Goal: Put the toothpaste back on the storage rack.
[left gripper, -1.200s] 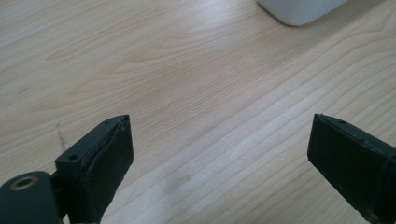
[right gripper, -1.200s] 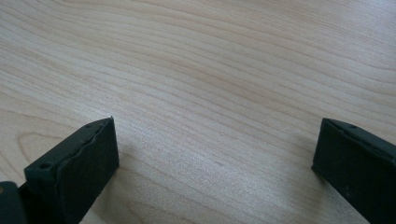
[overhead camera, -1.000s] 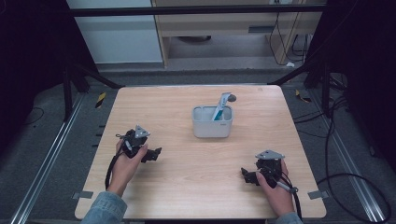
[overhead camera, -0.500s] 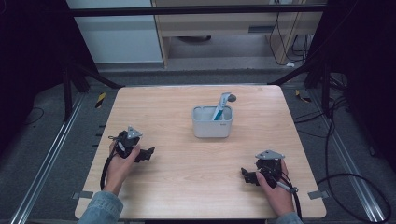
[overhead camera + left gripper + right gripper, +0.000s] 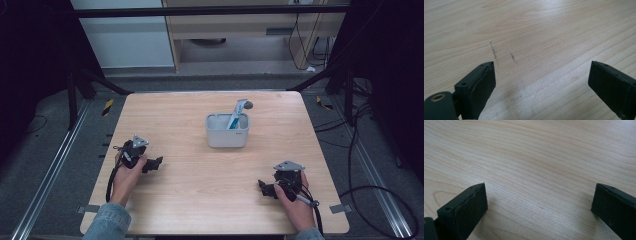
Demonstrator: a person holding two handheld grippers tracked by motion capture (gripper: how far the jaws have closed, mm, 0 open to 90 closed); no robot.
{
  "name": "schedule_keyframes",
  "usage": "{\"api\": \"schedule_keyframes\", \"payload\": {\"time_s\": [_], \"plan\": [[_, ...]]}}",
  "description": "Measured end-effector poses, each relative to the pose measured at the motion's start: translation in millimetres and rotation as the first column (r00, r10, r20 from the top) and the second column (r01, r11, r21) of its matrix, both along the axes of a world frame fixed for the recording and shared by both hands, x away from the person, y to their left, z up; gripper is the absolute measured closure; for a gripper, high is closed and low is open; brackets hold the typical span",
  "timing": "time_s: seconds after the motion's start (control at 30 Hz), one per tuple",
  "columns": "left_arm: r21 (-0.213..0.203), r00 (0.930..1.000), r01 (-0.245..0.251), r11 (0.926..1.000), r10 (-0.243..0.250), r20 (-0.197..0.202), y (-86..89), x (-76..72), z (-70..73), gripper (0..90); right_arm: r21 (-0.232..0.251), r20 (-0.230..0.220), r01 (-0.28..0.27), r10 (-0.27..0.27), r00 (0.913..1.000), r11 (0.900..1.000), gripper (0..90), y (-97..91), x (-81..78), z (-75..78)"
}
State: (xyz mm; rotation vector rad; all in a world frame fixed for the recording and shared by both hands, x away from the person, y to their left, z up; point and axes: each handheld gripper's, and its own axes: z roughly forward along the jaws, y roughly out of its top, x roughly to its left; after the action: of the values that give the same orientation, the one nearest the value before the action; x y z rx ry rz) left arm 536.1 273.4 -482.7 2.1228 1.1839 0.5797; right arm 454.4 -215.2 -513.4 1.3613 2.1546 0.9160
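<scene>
While both grippers are resting low on the light wooden tabletop [image 5: 190, 150], nothing is being held. The left gripper [image 5: 156, 163] is sitting near the left edge, and its own view is showing the black jaws spread wide over bare wood grain with a few faint pencil marks. The right gripper [image 5: 263, 188] is lying near the front right corner, its jaws likewise standing wide apart over empty wood.

The nearest thing to work on is standing well apart from both: a small grey rectangular plastic cup [image 5: 227, 131] sitting toward the middle of the back half of the tabletop, with a white and blue tube [image 5: 235, 117] leaning out of it, its grey cap pointing up and toward the right edge.

The tube is probably light and soft-walled, so it is likely yielding under a squeeze and slipping if pinched on its smooth body. Taking hold just below the cap, where it is looking stiffer, seems safest. The cup is looking light enough to tip or slide while the tube is being drawn out.
</scene>
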Motion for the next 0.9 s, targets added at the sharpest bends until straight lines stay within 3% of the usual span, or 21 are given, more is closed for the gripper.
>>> {"api": "schedule_keyframes", "payload": {"time_s": [0.2,0.33,0.5,0.7,0.9], "plan": [[-0.008,1.0000,0.000,1.0000,0.000,-0.009,-2.4,4.2,-7.1,6.7,0.000,-0.001,0.000,0.000,1.0000,1.0000,0.3,0.1,-0.1,0.0],[-0.049,0.9999,-0.012,0.9987,0.011,-0.008,-0.5,5.2,-13.1,6.7,0.000,-0.002,-0.001,0.001,1.0000,1.0000,0.3,0.1,-0.1,0.1],[-0.050,0.9998,-0.014,0.9986,0.014,-0.011,1.6,4.8,-23.8,6.7,0.000,-0.001,-0.001,0.001,1.0000,1.0000,0.4,0.1,-0.1,0.1],[-0.048,0.9999,-0.011,0.9988,0.011,-0.011,4.1,8.7,-24.5,3.4,-0.001,-0.001,-0.002,0.002,1.0000,1.0000,0.3,0.1,-0.1,0.1],[-0.045,0.9989,-0.042,0.9981,0.042,-0.021,3.8,9.2,-24.9,0.0,0.005,-0.005,-0.002,0.002,1.0000,1.0000,0.4,0.4,-0.8,0.3]]}}
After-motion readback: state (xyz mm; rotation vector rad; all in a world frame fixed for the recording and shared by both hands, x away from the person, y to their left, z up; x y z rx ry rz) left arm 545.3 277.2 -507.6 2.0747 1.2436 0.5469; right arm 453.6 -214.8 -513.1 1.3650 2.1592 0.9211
